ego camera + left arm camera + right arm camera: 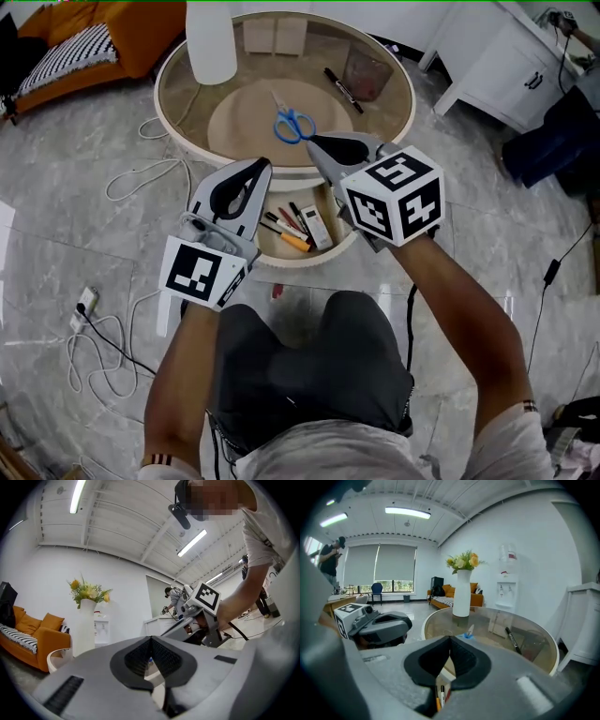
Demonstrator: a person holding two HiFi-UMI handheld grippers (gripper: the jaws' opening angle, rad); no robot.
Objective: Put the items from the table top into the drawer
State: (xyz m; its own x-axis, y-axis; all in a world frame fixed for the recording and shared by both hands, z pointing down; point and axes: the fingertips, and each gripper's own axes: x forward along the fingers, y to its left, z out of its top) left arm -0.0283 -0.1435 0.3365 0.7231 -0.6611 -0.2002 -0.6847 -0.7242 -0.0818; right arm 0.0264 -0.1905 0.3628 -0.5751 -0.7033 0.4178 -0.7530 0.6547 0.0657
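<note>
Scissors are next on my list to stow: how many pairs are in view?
1. The blue-handled scissors lie on the glass table top near its front edge, beyond the right gripper. The open drawer is partly hidden, so another could be there.

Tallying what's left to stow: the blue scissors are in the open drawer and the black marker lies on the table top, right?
No: the blue scissors lie on the table top, not in the drawer, as the head view shows. The black marker does lie on the table top.
</note>
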